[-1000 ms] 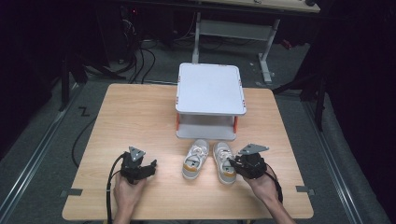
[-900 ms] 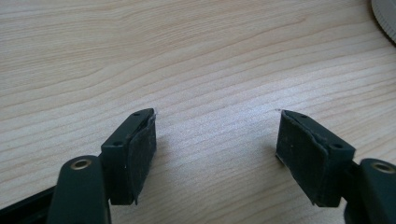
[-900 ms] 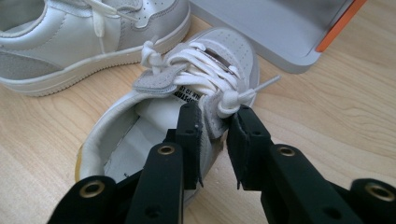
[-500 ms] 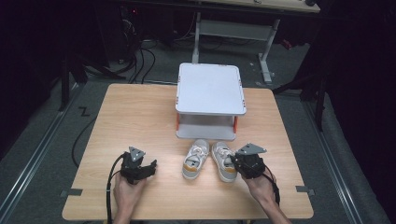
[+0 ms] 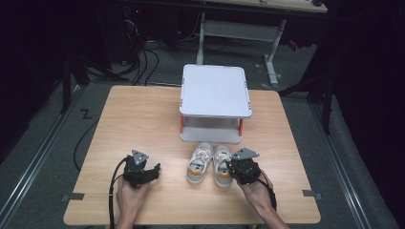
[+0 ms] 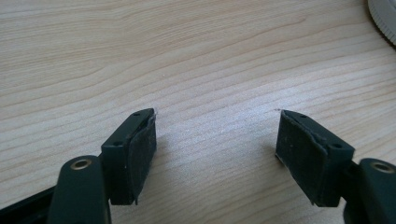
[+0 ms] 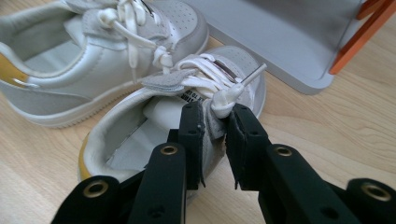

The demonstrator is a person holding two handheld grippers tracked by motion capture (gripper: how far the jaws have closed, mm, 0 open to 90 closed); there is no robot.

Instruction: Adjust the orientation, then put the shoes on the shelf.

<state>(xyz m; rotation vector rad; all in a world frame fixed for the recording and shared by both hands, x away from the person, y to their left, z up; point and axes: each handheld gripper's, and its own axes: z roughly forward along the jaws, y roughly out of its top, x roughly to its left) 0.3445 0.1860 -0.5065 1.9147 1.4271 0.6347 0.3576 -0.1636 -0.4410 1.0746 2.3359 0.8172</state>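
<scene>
While the left claw (image 5: 154, 170) rests on the wooden bench (image 5: 143, 119) near its front edge, its jaws stand wide apart, and in the left gripper view there is only bare wood between the two black pads (image 6: 142, 144). The right claw (image 5: 229, 168) is at the pair of small sneakers (image 5: 208, 164), which stand side by side on the bench, just in front of the grey two-level shelf (image 5: 215, 90), with their toes pointing to it. In the right gripper view the jaws are pressed together on the side wall of the nearer sneaker (image 7: 154, 121), at its opening, just beside the knot of the white lace (image 7: 224, 100); one jaw is inside the shoe and the other is outside. These jaws have just been closing, with the shoe wall between them. This is the right one of the pair as the high view shows them, and its sole touches the bench. The other sneaker (image 7: 93, 51) lies close beside it, free of both claws. Both shoes are light grey and white with a yellow patch at the heel. The shelf has orange posts (image 5: 240, 127) between its two boards.
</scene>
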